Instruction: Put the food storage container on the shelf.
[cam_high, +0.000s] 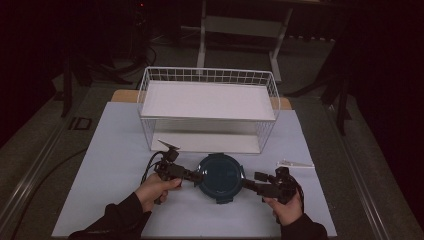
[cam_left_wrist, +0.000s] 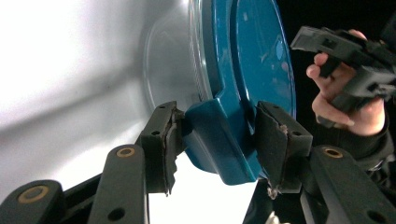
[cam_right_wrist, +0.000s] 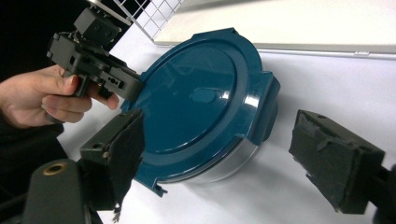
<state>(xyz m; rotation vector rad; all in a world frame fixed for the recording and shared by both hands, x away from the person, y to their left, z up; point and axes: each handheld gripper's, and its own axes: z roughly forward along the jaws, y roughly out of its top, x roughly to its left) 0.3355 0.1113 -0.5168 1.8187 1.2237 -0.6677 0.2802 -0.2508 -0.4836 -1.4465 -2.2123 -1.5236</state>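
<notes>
Nothing readable anywhere here, honestly. The blue lid (cam_right_wrist: 201, 100) of the round container is plain, with just a small blank oval bump in the middle and no brand or label. The white wire rack (cam_high: 207, 100) and the pale table mat (cam_high: 115, 150) carry no print, numbers or signs either.

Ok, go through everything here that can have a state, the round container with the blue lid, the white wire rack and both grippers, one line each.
Round clear container with dark blue clip-on lid: lid on, standing upright on the white mat.
White wire rack with two shelves: upright, shelves bare.
Left gripper: jaws on either side of a lid flap, pads pressing it.
Right gripper: open, jaws straddling the lid's edge, the far pad clear of it.
</notes>
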